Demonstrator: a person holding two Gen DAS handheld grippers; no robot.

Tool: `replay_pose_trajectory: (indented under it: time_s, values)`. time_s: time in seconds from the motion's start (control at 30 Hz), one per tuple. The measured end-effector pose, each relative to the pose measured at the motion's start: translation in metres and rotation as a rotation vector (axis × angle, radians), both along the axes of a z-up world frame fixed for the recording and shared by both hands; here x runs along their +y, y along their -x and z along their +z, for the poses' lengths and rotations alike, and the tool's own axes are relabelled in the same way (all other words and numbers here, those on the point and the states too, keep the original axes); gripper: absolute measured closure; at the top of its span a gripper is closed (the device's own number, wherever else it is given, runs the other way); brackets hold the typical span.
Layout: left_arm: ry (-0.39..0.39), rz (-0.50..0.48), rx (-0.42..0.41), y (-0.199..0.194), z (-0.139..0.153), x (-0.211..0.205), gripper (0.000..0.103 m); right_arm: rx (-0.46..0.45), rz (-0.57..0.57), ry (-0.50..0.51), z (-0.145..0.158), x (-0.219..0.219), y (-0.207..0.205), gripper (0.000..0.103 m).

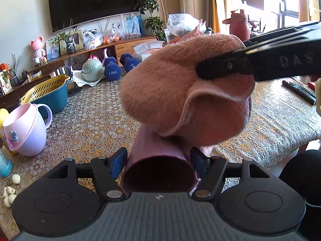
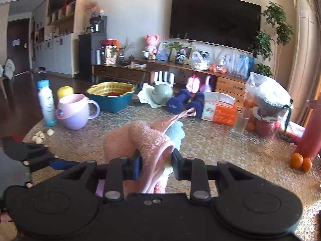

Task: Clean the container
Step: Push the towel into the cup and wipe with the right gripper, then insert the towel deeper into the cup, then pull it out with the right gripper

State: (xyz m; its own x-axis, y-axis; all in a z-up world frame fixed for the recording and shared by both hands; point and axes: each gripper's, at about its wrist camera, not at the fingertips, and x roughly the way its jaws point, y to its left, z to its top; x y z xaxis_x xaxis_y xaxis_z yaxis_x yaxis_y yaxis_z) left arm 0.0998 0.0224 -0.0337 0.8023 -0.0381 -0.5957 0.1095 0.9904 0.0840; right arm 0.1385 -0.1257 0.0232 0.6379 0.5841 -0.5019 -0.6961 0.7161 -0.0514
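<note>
In the left wrist view a mauve cup-like container (image 1: 158, 160) lies on its side between the fingers of my left gripper (image 1: 159, 163), which is shut on it. Its far end is covered by a fluffy pink cloth (image 1: 170, 86). My right gripper (image 1: 202, 70) comes in from the right and presses into that cloth. In the right wrist view my right gripper (image 2: 155, 164) is shut on the pink cloth (image 2: 138, 140), which has a pale blue side and a hanging loop. The left gripper's fingertips (image 2: 58, 163) show at the lower left.
A patterned tablecloth (image 1: 90, 120) covers the table. On it stand a pink and lilac handled cup (image 2: 74, 112), a blue basin with a yellow strainer (image 2: 110, 96), a white bottle (image 2: 46, 102), garlic cloves (image 2: 40, 136), a drinking glass (image 2: 239, 125), oranges (image 2: 301, 160) and a red flask (image 2: 313, 128).
</note>
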Motion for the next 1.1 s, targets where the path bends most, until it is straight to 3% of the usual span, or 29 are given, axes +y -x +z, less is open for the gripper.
replay_pose_trajectory:
  time_s: [0.1, 0.17, 0.2, 0.4, 0.53, 0.7, 0.8, 0.87, 1.1]
  values:
    - [0.02, -0.006, 0.016, -0.001, 0.003, 0.0, 0.036, 0.015, 0.086, 0.021, -0.002, 0.013, 0.013, 0.073]
    - [0.028, -0.021, 0.03, -0.003, 0.005, -0.002, 0.052, 0.015, 0.102, 0.044, -0.007, 0.021, 0.013, 0.073]
    - [0.028, -0.023, 0.035, -0.003, 0.006, -0.003, 0.052, 0.025, 0.102, 0.052, -0.01, 0.025, 0.011, 0.073]
    - [0.034, -0.031, 0.037, -0.005, 0.007, 0.002, 0.055, 0.059, 0.039, 0.082, -0.031, 0.031, -0.014, 0.072]
    - [0.025, -0.033, 0.037, -0.003, 0.007, 0.003, 0.055, 0.043, -0.056, 0.189, -0.053, 0.027, -0.029, 0.072]
    - [-0.008, -0.039, 0.019, 0.005, 0.006, 0.002, 0.054, 0.118, -0.177, 0.105, -0.059, -0.009, -0.044, 0.073]
    - [-0.047, -0.043, -0.005, 0.01, 0.005, 0.0, 0.045, 0.115, -0.198, 0.064, -0.051, -0.025, -0.038, 0.073]
    - [-0.062, -0.061, -0.024, 0.014, 0.005, -0.002, 0.033, 0.116, -0.206, 0.033, -0.046, -0.034, -0.033, 0.073]
    - [-0.161, -0.14, -0.023, 0.023, -0.009, -0.011, 0.025, 0.111, -0.227, -0.05, -0.033, -0.06, -0.01, 0.073]
